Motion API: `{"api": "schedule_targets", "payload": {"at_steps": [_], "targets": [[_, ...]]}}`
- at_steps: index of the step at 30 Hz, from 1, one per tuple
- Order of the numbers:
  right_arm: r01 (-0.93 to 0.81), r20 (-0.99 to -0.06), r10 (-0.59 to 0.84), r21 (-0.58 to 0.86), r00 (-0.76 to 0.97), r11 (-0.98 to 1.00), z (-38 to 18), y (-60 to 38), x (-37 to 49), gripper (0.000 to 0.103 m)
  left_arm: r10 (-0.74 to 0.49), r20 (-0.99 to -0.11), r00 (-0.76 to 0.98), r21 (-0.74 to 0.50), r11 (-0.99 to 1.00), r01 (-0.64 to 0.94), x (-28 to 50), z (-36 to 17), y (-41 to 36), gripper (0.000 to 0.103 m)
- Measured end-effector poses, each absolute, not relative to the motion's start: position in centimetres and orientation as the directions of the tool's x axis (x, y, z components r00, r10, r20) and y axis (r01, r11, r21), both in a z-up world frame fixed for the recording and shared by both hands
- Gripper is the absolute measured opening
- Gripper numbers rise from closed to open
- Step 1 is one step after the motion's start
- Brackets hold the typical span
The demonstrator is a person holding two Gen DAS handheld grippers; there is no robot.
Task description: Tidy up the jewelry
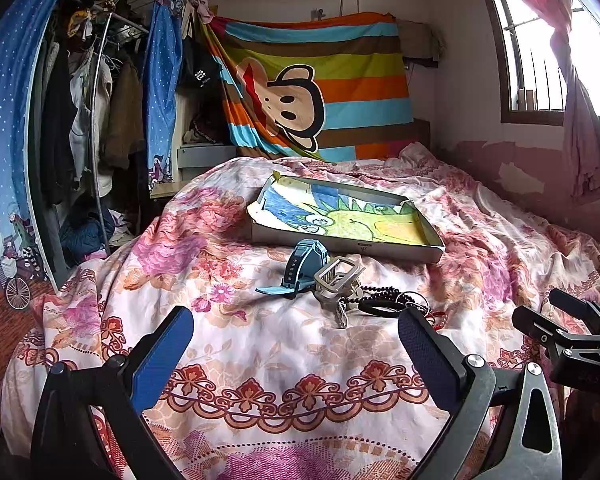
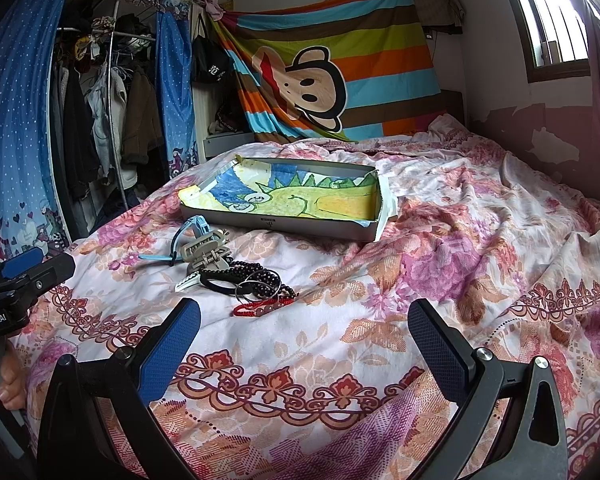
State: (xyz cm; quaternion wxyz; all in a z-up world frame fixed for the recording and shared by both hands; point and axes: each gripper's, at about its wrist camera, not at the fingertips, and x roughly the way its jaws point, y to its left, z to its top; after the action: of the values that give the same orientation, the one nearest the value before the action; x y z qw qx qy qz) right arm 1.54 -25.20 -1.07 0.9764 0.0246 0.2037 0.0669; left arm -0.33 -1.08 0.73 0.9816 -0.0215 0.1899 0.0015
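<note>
A small heap of jewelry lies on the floral bedspread: a blue watch, a grey hair claw, dark bead strings, a black hair tie, thin metal rings and a red cord bracelet. Behind the heap sits a shallow grey box lined with a crayon drawing. My left gripper is open just short of the heap, nothing between its fingers. My right gripper is open too, just right of the red bracelet.
The bedspread rumples toward the right wall. A clothes rack with blue curtains stands left of the bed. A striped monkey cloth hangs behind, and a window is at upper right. A hand holds the left gripper.
</note>
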Motion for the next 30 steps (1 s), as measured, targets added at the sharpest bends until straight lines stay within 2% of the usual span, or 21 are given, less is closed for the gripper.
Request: {"api": "schedule_targets", "payload": {"at_steps": [6, 14, 21, 26, 30], "targets": [[-0.130, -0.440, 0.156, 0.088, 0.884, 0.988, -2.4, -25.7, 1.7, 0.102, -0.002, -0.392, 0.920, -0.054, 0.998, -0.021, 0.7, 0.2, -0.9, 0.103], [-0.181, -0.534, 0.232, 0.146, 0.813, 0.972, -2.2, -27.5, 4.2, 0.102, -0.020, -0.470, 0.883, -0.072, 0.997, -0.016, 4.0, 0.3, 1.7, 0.103], [-0.273, -0.609, 0.333, 0.192, 0.720, 0.943, -2.5, -27.6, 8.8, 0.102, -0.050, -0.542, 0.839, -0.063, 0.998, 0.019, 9.1, -0.1, 3.2, 0.103], [-0.332, -0.650, 0.417, 0.257, 0.635, 0.908, -3.2, -26.3, 13.2, 0.102, -0.051, -0.548, 0.835, -0.026, 0.999, 0.044, 11.7, -0.3, 3.2, 0.103], [-0.370, -0.672, 0.429, 0.240, 0.604, 0.898, -3.6, -24.5, 15.7, 0.102, -0.077, -0.569, 0.819, -0.028, 0.997, 0.075, 14.6, -0.5, 3.4, 0.100]]}}
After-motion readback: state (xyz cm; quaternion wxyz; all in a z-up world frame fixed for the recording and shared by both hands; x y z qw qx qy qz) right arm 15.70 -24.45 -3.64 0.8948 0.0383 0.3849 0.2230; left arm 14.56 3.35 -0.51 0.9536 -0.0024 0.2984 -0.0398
